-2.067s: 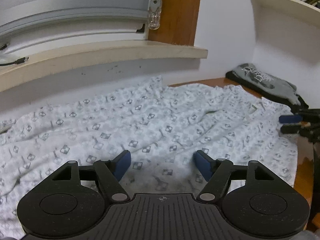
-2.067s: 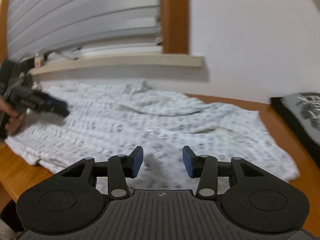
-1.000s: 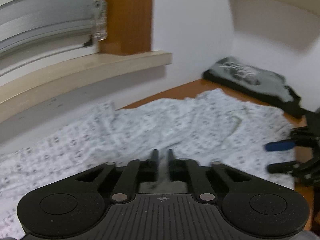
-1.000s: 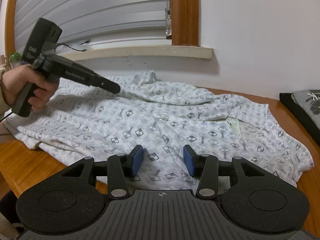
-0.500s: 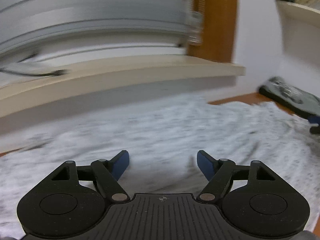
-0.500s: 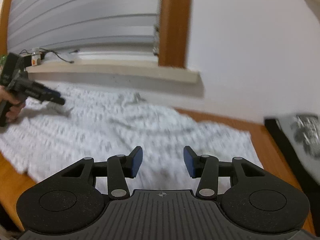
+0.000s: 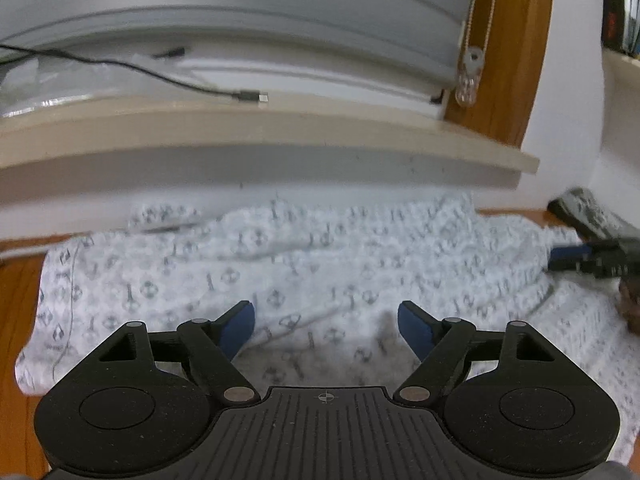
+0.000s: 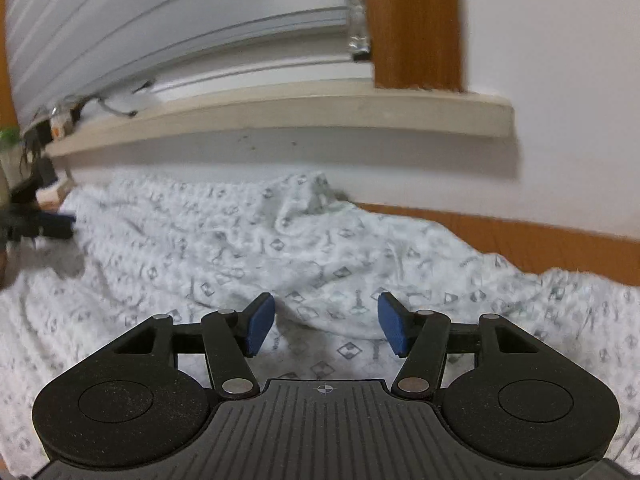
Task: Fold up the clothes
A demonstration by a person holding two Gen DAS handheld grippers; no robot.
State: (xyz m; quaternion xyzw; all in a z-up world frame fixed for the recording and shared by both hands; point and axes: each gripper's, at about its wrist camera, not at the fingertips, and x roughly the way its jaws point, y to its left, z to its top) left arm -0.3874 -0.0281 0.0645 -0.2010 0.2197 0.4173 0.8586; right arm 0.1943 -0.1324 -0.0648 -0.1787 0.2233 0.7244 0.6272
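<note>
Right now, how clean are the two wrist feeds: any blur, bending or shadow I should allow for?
Left wrist view: the patterned shirt is smeared by motion blur, and the window sill bows from fisheye. Right wrist view: softer blur on the shirt's far part, and the right tool casts a dark shadow beneath itself.

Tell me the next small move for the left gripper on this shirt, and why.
Probably ease the left gripper forward and down onto the patterned shirt and pinch a fold. Its jaws have just been opening, stand wide with nothing between them, and only cloth lies ahead. The right gripper is also open over a raised fold, so neither holds fabric yet.
</note>
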